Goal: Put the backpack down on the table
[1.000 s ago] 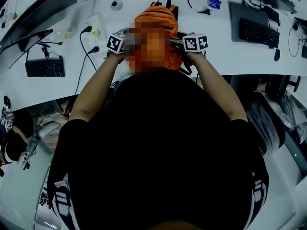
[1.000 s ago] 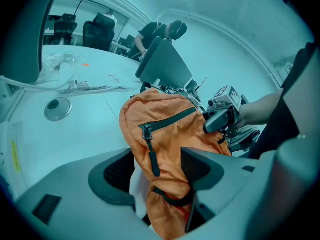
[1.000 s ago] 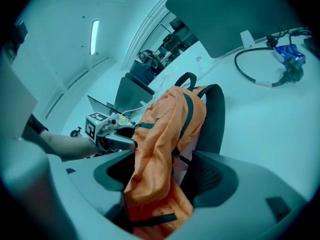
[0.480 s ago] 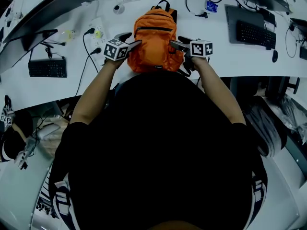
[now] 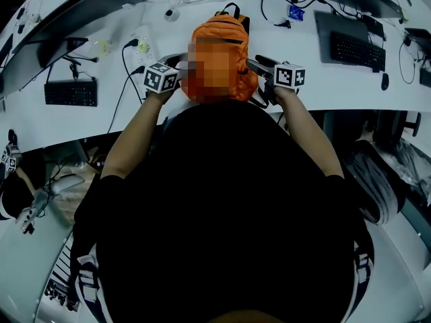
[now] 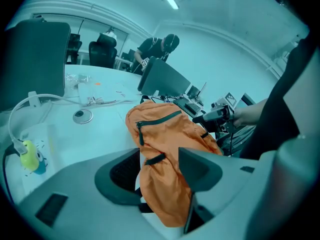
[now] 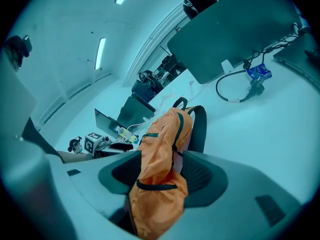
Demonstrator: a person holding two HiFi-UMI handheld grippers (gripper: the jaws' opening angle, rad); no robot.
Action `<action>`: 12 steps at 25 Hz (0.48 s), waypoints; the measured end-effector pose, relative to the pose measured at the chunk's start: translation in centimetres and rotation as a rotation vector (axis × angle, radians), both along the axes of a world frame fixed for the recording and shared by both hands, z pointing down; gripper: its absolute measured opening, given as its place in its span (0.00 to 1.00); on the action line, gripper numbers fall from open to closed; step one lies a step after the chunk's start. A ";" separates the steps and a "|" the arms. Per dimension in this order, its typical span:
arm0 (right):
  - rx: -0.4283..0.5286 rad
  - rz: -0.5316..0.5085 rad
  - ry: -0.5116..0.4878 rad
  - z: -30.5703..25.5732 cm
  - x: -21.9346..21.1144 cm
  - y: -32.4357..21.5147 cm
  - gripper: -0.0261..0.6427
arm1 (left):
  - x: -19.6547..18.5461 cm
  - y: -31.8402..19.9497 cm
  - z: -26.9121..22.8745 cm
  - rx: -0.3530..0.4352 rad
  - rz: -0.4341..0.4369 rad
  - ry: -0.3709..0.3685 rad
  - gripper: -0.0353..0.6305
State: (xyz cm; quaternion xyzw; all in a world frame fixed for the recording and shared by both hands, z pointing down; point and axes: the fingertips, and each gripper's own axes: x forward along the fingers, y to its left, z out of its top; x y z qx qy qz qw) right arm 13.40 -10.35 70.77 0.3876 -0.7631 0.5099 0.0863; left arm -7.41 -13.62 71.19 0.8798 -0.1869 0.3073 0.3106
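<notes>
The orange backpack (image 5: 217,27) lies on the white table (image 5: 337,79), straps away from me; a mosaic patch hides its lower half in the head view. My left gripper (image 5: 180,64) sits at its left side, my right gripper (image 5: 259,69) at its right. In the left gripper view the backpack (image 6: 165,134) shows between the wide-apart jaws of the left gripper (image 6: 160,166), whose pads do not press it. In the right gripper view the backpack (image 7: 162,144) also sits between the jaws of the right gripper (image 7: 162,171), which have just been closing but stand clear of the fabric.
A keyboard (image 5: 357,46) and mouse (image 5: 384,81) lie at the right, a second keyboard (image 5: 71,93) at the left. A power strip (image 5: 138,46) and cables (image 5: 283,12) flank the backpack. Monitors line the far edge. Another person (image 6: 157,46) stands in the background.
Both grippers have drawn back a little from the backpack's sides toward me. The backpack has stayed lying on the table.
</notes>
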 end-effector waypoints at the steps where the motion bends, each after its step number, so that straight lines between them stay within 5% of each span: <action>1: 0.007 0.002 0.001 -0.2 0.0 0.2 0.43 | -0.1 0.3 -0.1 0.001 0.007 -0.004 0.43; 12: 0.031 0.033 -0.038 -1.0 -0.6 2.4 0.21 | -1.7 3.5 -1.8 0.020 0.001 -0.001 0.35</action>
